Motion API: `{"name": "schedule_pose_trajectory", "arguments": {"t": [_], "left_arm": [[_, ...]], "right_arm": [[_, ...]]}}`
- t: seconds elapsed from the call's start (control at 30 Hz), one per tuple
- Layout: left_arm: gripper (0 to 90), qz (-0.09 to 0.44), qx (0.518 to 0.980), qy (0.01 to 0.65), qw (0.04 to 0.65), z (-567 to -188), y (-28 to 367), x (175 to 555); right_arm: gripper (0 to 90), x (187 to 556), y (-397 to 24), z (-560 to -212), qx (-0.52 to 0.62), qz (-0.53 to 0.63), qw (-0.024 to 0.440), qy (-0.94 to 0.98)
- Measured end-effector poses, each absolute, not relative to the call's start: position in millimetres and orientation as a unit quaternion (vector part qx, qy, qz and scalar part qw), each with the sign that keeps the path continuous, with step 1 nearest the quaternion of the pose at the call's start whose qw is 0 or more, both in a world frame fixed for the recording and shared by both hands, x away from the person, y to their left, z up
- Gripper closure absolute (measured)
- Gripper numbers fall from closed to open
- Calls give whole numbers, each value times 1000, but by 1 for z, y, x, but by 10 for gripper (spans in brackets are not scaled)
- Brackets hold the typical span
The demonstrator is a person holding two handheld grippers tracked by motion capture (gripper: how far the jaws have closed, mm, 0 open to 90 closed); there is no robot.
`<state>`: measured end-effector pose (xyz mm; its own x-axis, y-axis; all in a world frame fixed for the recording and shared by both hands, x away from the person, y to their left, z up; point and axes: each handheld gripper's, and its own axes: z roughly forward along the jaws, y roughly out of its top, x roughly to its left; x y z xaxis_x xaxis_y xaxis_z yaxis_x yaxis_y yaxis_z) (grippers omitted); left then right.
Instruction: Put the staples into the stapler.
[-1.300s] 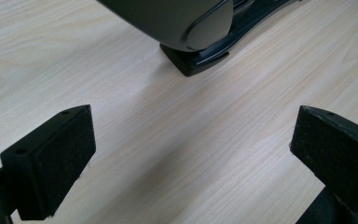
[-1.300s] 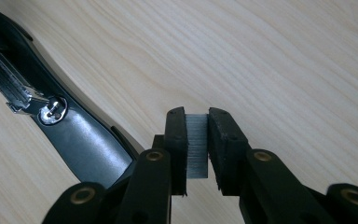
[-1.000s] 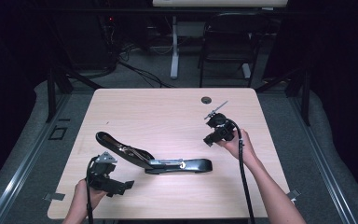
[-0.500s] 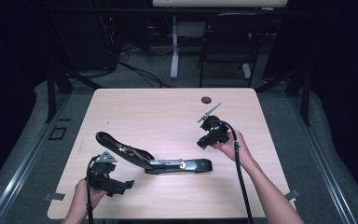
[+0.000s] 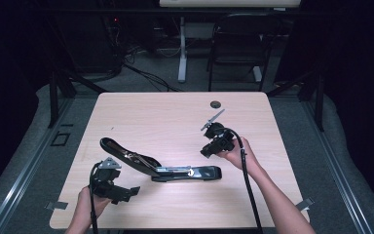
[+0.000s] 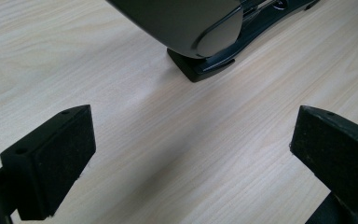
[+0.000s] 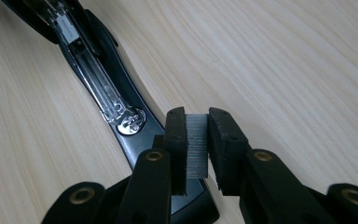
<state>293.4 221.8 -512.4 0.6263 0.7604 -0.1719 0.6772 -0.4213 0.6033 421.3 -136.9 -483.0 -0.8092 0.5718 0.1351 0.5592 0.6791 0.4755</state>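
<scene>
An open black stapler (image 5: 165, 168) lies on the wooden table (image 5: 175, 117), its lid swung up to the left and its metal staple channel (image 7: 98, 88) exposed. My right gripper (image 7: 196, 135) is shut on a short grey strip of staples (image 7: 196, 149), held just above the stapler's base end (image 7: 186, 205). In the high view the right gripper (image 5: 208, 150) hovers right of and beyond the stapler. My left gripper (image 5: 129, 191) sits near the front left, open, jaws wide apart (image 6: 191, 144), facing the stapler's lid (image 6: 186, 23) with nothing between them.
A small round black grommet (image 5: 215, 104) sits near the table's far edge. A chair (image 5: 236, 44) and desk legs (image 5: 181, 53) stand on the floor beyond the table. Cables trail from both grippers toward the near edge.
My right gripper has come down and a little left toward the stapler with the staple strip in it. The left gripper and the stapler have stayed put.
</scene>
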Motion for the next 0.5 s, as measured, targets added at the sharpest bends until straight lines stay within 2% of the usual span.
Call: {"name": "schedule_pose_trajectory", "arguments": {"t": [0.5], "left_arm": [[2, 65, 840, 428, 327, -513, 222, 294]], "right_arm": [[781, 417, -120, -484, 243, 263, -3, 934]]}}
